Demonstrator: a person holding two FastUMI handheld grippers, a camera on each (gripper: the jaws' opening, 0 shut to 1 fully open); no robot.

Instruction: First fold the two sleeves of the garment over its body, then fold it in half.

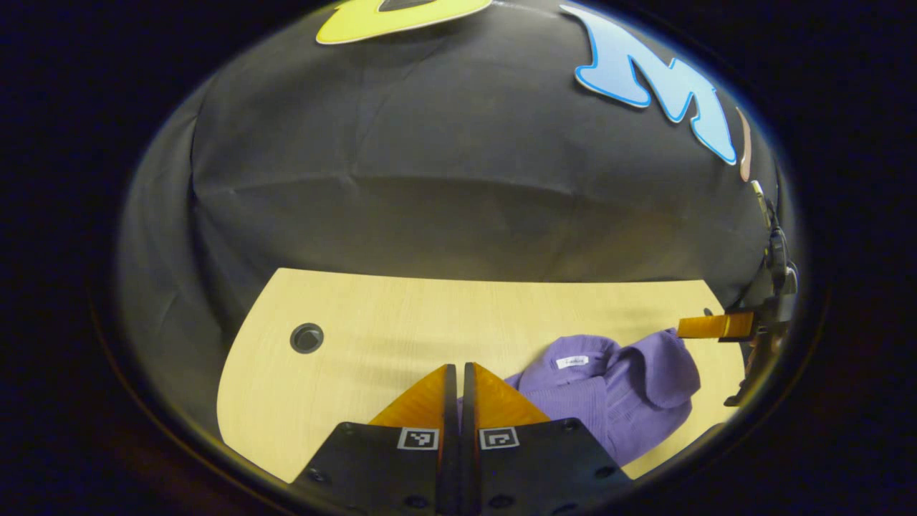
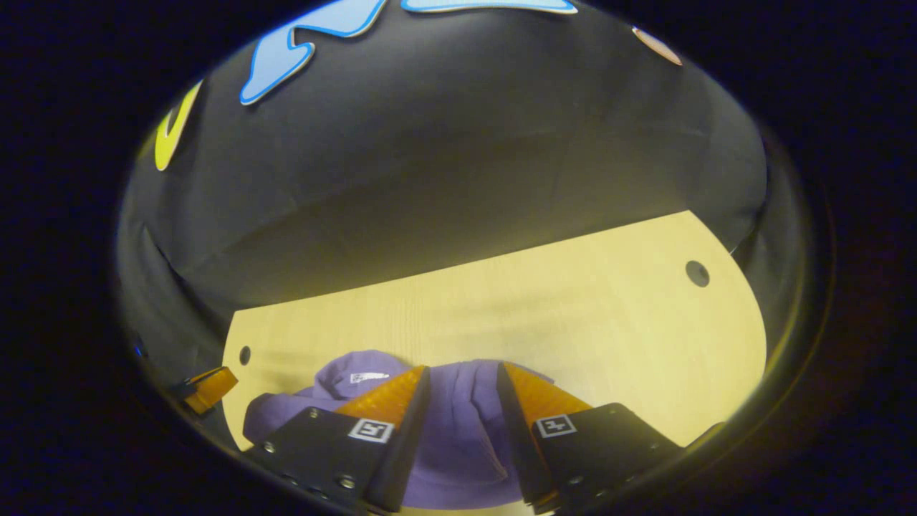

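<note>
In the right gripper view, the right gripper (image 2: 462, 383) hangs with its fingers spread apart, released, and purple cloth of the shirt (image 2: 458, 437) shows in the gap between them. I cannot tell whether the tips touch the cloth or hover just above it.

In the left gripper view, the left gripper (image 1: 458, 376) is clenched, its two fingers pressed together with nothing between them. It sits just beside the shirt (image 1: 609, 387), at the shirt's left edge as that view shows it.

The shirt lies bunched near the front edge of the table (image 1: 372, 315), collar and label toward the back, one rounded fold of cloth heaped beside the collar. No sleeve lies flat across the body, so the sleeve fold looks not yet done.

To do it well, I judge the right gripper should close on a single layer at the sleeve's cuff end, not on the heap. Lift low, carry it across the body and lay it flat. The left gripper would first need to open, then pin the body or take the other sleeve.

Farther off, holes (image 1: 306, 337) mark the table's back corners.
</note>
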